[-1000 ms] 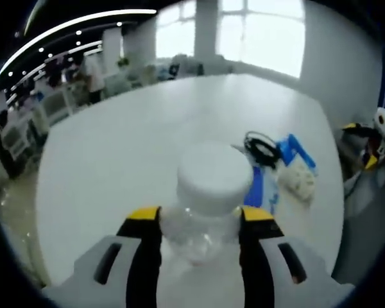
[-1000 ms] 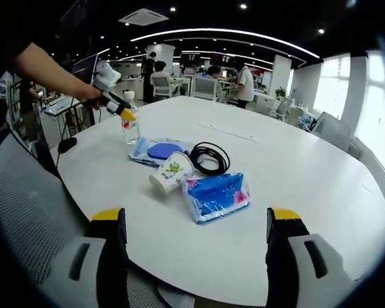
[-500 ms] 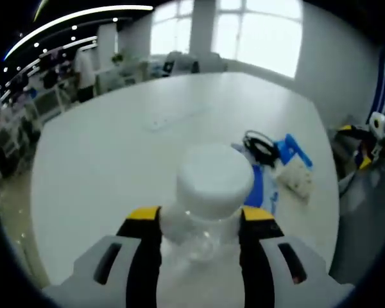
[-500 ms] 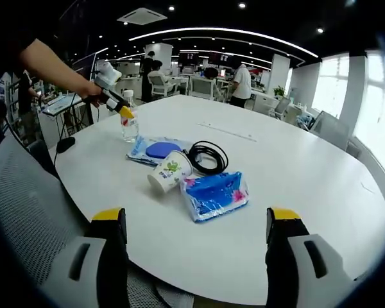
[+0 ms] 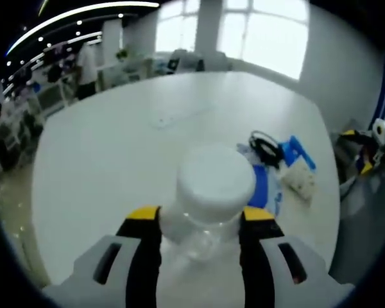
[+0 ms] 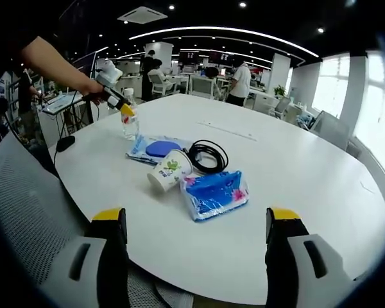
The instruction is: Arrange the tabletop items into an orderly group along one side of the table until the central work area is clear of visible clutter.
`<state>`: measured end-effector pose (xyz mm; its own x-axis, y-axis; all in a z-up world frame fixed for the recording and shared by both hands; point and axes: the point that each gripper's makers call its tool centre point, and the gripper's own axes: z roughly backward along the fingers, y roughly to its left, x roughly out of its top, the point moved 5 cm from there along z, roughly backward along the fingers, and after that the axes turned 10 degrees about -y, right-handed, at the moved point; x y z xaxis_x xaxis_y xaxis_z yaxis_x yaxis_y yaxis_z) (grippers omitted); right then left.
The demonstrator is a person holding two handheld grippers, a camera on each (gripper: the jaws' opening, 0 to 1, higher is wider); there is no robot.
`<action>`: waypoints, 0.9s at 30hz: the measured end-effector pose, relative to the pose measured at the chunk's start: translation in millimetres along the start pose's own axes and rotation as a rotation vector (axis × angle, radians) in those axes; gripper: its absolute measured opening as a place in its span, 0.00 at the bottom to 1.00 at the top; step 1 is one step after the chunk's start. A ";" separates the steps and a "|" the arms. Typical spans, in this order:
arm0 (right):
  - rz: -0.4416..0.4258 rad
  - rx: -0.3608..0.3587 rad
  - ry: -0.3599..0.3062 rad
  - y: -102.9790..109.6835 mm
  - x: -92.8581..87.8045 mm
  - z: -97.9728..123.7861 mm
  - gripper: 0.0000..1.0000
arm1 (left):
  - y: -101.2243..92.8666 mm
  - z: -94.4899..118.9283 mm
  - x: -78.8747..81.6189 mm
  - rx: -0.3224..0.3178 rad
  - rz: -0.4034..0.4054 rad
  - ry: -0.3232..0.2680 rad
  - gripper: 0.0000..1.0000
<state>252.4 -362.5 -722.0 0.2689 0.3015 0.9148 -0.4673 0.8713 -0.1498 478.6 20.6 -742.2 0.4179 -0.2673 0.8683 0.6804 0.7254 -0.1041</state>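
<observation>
Clear plastic bottle (image 5: 205, 215) w/ round white cap (image 5: 215, 181)

cup (image 6: 169, 172) between tissue pack (image 6: 215, 193) and bottle (image 6: 129, 126), cable (image 6: 208, 157) behind

In the right gripper view, the left gripper (image 6: 124, 110) and the bottle (image 6: 129, 124) it clamps sit slightly higher against the worktop (image 6: 295, 173) than a second ago, the person's arm (image 6: 54, 59) raised with them. In the left gripper view, the cap (image 5: 215, 181) now overlaps the blue pouch (image 5: 262, 186).
</observation>
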 end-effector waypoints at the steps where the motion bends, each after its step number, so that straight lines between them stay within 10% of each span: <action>1: 0.000 0.000 0.000 0.0 0.0 0.0 0.89 | 0.0 0.0 -0.1 -0.002 -0.001 0.002 0.45; 27: -0.006 -0.007 -0.004 -1.1 -0.3 0.0 0.89 | 1.7 7.1 -2.8 -0.037 -0.022 0.061 0.45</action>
<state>252.8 -363.6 -722.1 0.2686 0.2944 0.9172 -0.4595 0.8760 -0.1466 474.4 27.1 -741.4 0.4378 -0.3224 0.8393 0.7112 0.6953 -0.1039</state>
